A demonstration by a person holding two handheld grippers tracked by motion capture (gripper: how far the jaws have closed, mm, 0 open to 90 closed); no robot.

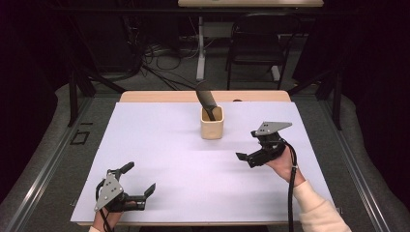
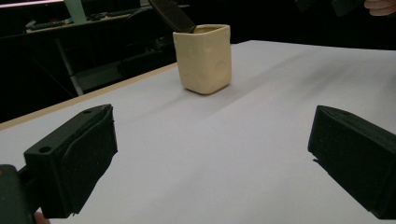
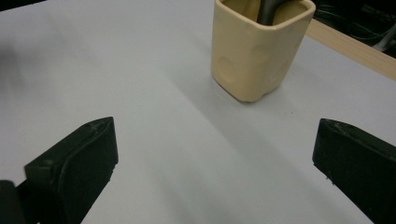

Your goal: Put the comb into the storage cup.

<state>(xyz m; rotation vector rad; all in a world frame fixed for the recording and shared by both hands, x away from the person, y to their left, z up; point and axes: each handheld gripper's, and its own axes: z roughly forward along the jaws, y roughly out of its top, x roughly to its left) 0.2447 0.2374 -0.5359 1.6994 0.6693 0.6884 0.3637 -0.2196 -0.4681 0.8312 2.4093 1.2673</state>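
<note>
A white sheet (image 1: 164, 159) covers most of a wooden table (image 1: 145, 96), whose bare edge shows at 12 o'clock. Beyond it, at 12 o'clock, a white table leg (image 1: 200, 53) stands on the grey floor, with a dark chair (image 1: 256, 46) at 1 o'clock and loose cables (image 1: 164, 60) at 11 o'clock.

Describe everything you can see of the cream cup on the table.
The cup is cream-coloured, squarish with rounded corners, and looks like glazed ceramic with shallow round dimples in its walls. It has no handle that shows. It stands upright on the white sheet, toward the far middle of the table, near the bare wooden edge. A dark comb-like tool stands inside it and leans out over the rim. Nothing else touches it; both grippers are apart from it, jaws open.
</note>
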